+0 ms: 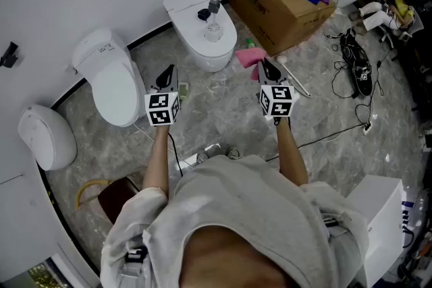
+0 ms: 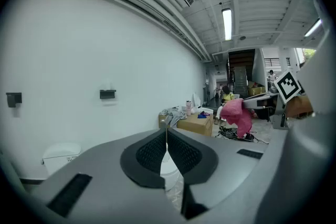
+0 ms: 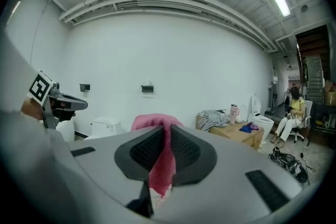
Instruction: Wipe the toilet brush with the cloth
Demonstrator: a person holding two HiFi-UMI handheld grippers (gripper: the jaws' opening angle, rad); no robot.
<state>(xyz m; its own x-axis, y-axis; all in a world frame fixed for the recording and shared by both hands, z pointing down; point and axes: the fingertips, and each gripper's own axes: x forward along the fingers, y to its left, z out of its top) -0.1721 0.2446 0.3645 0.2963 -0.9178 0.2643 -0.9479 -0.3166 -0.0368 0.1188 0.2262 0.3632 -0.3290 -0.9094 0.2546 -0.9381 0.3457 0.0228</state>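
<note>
Cloth (image 3: 160, 173) hanging lengthwise downward, pinched in right tongs (image 3: 169, 131) — left tongs (image 2: 167, 134) pressed together, empty

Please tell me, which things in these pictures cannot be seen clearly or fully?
- Toilet brush: head view, too small to tell its head from its holder.
- Pink cloth: right gripper view, the right gripper, shut on it, hides most of it.
- Floor at the person's feet: head view, covered by the person's body.
- Things on the cardboard box: head view, too small to name.
</note>
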